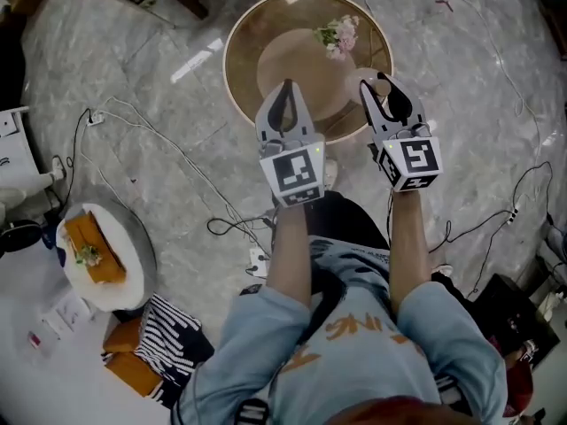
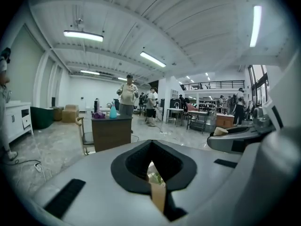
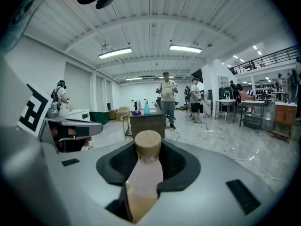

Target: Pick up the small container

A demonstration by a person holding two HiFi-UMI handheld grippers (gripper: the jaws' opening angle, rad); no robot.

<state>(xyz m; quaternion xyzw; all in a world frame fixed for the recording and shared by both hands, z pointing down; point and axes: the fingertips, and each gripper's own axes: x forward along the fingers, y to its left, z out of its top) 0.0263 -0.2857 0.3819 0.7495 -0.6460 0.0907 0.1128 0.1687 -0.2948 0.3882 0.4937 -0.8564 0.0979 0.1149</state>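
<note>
Nearest to the camera are the person's two forearms [image 1: 288, 255], stretched forward, each hand with a gripper. The left gripper [image 1: 286, 91] has its jaws brought together at the tips and nothing is gripped between them; through the narrow slit in the left gripper view only a strip of tan wood and some blossoms are seen. Just beside it, the right gripper [image 1: 383, 96] has its jaws closed on the small container [image 3: 143, 173], a pale pink translucent bottle with a round wooden lid [image 3: 147, 142]. The container stands upright between the pads, and the lid sticks out past the jaw tips. In the head view the container shows over the near right edge of the round glass table [image 1: 232, 69]. Near the far right edge of this table there is a small bunch of pink flowers [image 1: 338, 35]. Around the table is a grey marble floor [image 1: 159, 131] with thin cables [image 1: 177, 153] on it.
</note>
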